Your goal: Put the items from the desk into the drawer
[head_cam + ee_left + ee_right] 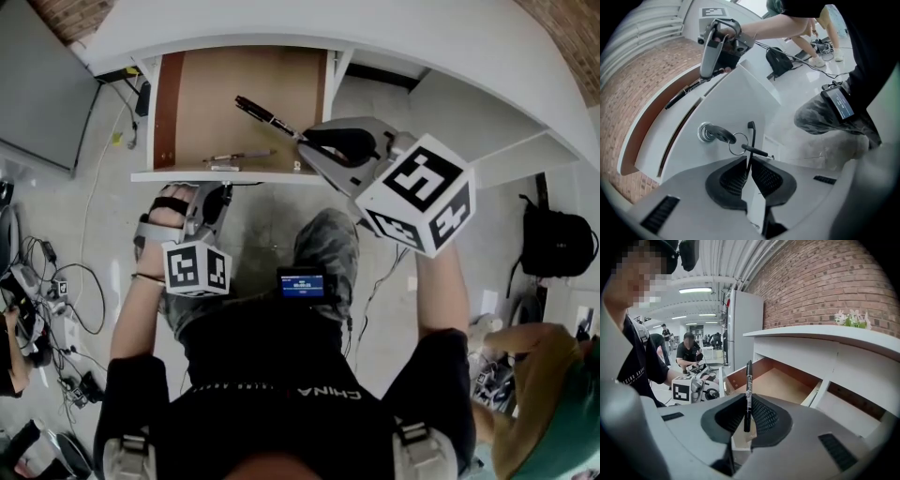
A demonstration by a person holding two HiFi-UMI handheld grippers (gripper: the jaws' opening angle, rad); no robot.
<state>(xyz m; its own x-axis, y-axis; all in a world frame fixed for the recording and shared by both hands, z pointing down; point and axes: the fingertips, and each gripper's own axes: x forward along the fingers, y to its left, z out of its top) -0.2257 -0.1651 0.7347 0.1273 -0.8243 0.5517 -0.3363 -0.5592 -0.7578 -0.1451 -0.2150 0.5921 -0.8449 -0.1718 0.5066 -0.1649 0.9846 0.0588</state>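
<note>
Black marker pen [267,117] with a grey printed band is clamped between the closed fingers of the right gripper [302,139], a grey tool with a black-and-white marker cube at its back. In the right gripper view the pen [748,394] stands upright between the ribbed black pads [764,416], its capped end pointing up and away from the right gripper [747,420]. The head view shows the pen held above the open drawer [202,103], a shallow tray with a brown wooden floor and a white front, pulled out from under the curved white desk [375,28]. A slim dark pen [239,157] lies on the drawer floor close to the front wall.

The left gripper [217,192] sits low at the outer face of the drawer front. In its own view its fingers are drawn almost together on a thin black piece [750,140] that hangs from a metal key ring [738,144]. The ring joins a black-headed key [717,133] in a round silver lock [704,132] on the white drawer front [726,108].
</note>
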